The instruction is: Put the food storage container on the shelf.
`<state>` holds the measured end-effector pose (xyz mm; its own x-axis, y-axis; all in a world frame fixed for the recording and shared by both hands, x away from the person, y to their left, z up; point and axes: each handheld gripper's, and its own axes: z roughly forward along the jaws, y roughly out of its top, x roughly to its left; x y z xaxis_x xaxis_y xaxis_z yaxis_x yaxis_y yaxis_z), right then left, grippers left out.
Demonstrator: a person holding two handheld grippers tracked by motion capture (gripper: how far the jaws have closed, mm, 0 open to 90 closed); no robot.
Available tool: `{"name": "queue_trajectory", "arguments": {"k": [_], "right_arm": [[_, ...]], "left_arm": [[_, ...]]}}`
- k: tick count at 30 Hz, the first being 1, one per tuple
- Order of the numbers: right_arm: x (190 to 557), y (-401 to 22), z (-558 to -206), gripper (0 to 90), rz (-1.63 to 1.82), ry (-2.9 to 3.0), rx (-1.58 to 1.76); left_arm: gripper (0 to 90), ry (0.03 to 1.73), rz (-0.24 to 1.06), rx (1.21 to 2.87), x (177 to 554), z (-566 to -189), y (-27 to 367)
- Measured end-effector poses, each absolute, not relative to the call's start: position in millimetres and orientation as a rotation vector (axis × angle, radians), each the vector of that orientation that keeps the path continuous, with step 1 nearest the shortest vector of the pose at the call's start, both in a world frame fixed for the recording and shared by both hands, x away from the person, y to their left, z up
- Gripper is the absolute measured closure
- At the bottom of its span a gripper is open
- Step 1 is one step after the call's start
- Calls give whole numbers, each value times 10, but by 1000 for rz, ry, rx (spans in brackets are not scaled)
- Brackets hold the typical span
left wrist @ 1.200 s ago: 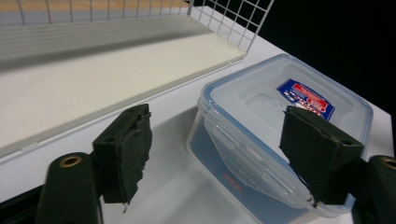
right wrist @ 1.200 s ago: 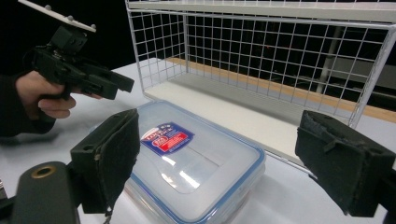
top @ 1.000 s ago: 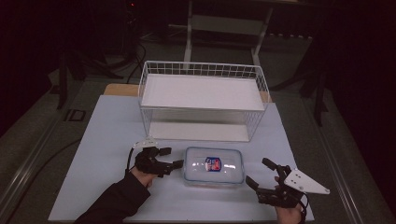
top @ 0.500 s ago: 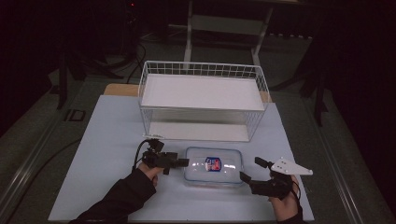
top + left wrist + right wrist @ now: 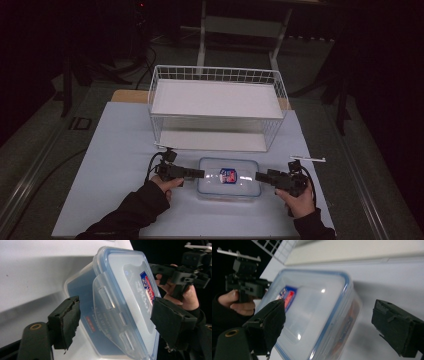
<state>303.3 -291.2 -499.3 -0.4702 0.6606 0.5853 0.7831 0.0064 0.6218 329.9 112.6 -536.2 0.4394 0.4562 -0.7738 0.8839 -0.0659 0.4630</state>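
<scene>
A clear plastic container (image 5: 229,177) with a blue-rimmed snap lid and a red and blue label lies flat on the white table top, near its front edge. My left gripper (image 5: 200,173) points at its left end. In the left gripper view the jaws (image 5: 117,317) straddle the container's (image 5: 125,285) side latch; they have just been closing, and gaps remain at both pads. My right gripper (image 5: 259,176) points at the right end. Its jaws (image 5: 332,325) stand wide around the container (image 5: 312,305) without touching it.
A white wire basket (image 5: 215,75) with a white shelf stands behind the container, at the back of the table top (image 5: 115,145). Dark floor and stand legs surround the table. The other hand's gripper shows beyond the container in each gripper view (image 5: 185,272) (image 5: 247,282).
Both grippers have closed in on the container's ends. The right one came in from the front right corner toward its right end. The left one slid right to its left latch.
</scene>
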Motion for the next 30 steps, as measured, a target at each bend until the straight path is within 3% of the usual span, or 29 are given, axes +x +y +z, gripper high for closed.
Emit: {"name": "queue_trajectory", "arguments": {"k": [5,7,11,13,17,30], "right_arm": [[3104,-2857,-5094,142,-1356,-2086,-1567],[3147,-2850,-5192,209,-1293,-1961,-1595],[3162,-2862,-5254,253,-1255,-1886,-1607],[3161,-2880,-5261,346,-1258,-1817,-1595],[3147,-2903,-5198,466,-1268,-1821,-1625],[3027,-2870,-5074,476,-1292,-1924,-1613]], "left_arm": [[293,1202,-563,1696,3304,-5401,1117],[344,1195,-618,1669,3297,-5428,1102],[394,1185,-605,1678,3286,-5398,1111],[474,1188,-597,1673,3276,-5364,1131],[477,1195,-598,1669,3263,-5364,1130],[507,1183,-503,1716,3119,-5219,1097]]}}
